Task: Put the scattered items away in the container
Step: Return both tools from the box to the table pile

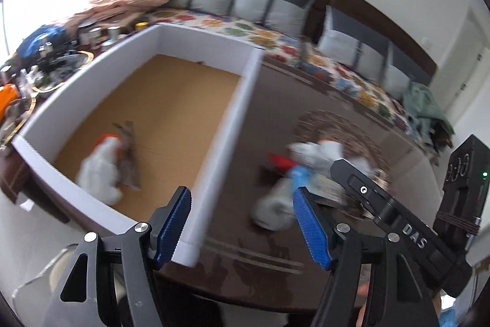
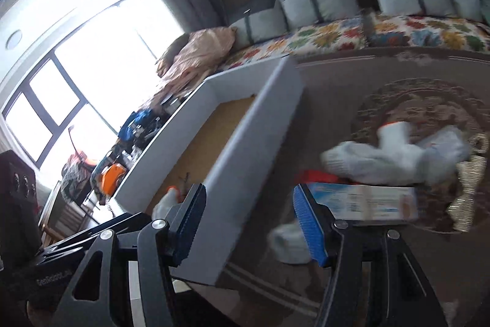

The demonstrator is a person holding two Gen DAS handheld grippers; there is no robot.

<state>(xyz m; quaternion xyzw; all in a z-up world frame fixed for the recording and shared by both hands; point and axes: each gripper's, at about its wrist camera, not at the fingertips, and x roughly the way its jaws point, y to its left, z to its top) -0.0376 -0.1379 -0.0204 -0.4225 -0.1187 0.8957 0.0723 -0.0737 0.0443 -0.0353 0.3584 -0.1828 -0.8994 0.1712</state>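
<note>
The left tool [image 1: 242, 224] is hanging with its blue pads spread and nothing between them, straddling the near right wall of the white container [image 1: 242, 100]; the right tool [image 2: 248, 224] is likewise standing spread and empty over the same wall.

Inside the container, near its front left corner, a white and orange cloth bundle [image 1: 101, 167] is already lying on the brown floor.

The remaining pile is sitting on the dark tabletop [image 1: 269, 118], just right of the container and ahead of both tools: white socks or rags [image 2: 367, 158], a red scrap [image 2: 315, 175] and a flat blue and white carton [image 2: 364, 203].

The cloths are looking light, limp and forgiving, best pinched at a bunched fold. The carton is seeming light and stiff, perhaps slick; gripping across its thin faces near the closer end looks safest.
</note>
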